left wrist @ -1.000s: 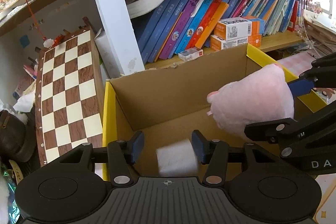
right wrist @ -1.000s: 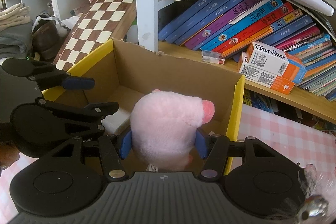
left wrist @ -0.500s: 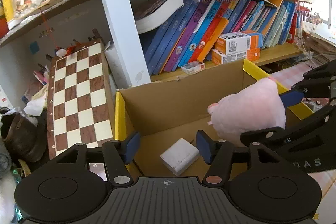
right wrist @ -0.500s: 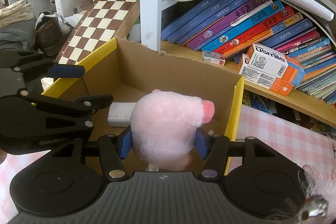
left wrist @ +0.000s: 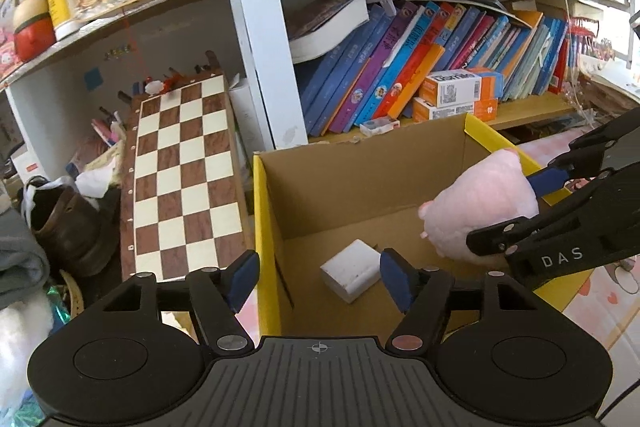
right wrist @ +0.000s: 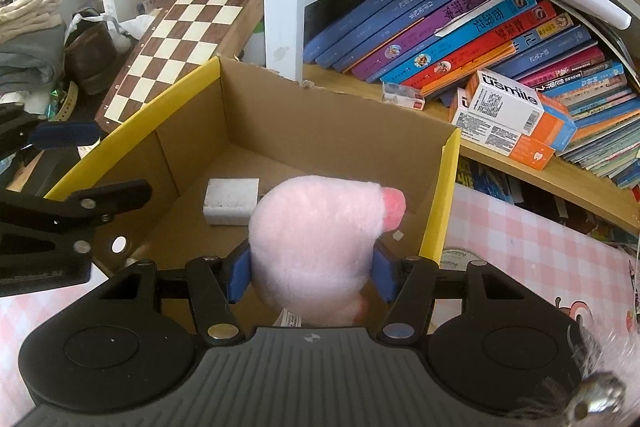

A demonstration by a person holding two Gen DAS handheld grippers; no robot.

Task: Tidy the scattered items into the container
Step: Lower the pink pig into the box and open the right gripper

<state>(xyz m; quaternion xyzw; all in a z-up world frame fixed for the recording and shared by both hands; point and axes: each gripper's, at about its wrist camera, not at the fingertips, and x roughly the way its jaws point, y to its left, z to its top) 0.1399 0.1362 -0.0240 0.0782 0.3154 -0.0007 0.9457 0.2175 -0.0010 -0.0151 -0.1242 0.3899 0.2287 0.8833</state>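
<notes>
Leaning books [right wrist: 460, 27] and a chessboard [left wrist: 184, 179] fill the shelf behind a yellow-rimmed cardboard box [left wrist: 262, 227]. A white block [left wrist: 352, 270] is seen lying on the box floor, untouched, beyond the left tongs [left wrist: 320, 277], whose jaws are opening with nothing between them. A pink plush toy [right wrist: 316, 247] is pinched by the right tongs [right wrist: 312, 273] above the box's near right corner. The toy's underside is hidden.

Right gripper [right wrist: 311, 273] clamps a pink plush toy [right wrist: 316, 239] over the cardboard box [right wrist: 436, 195] (white block [right wrist: 231, 201] inside).
</notes>
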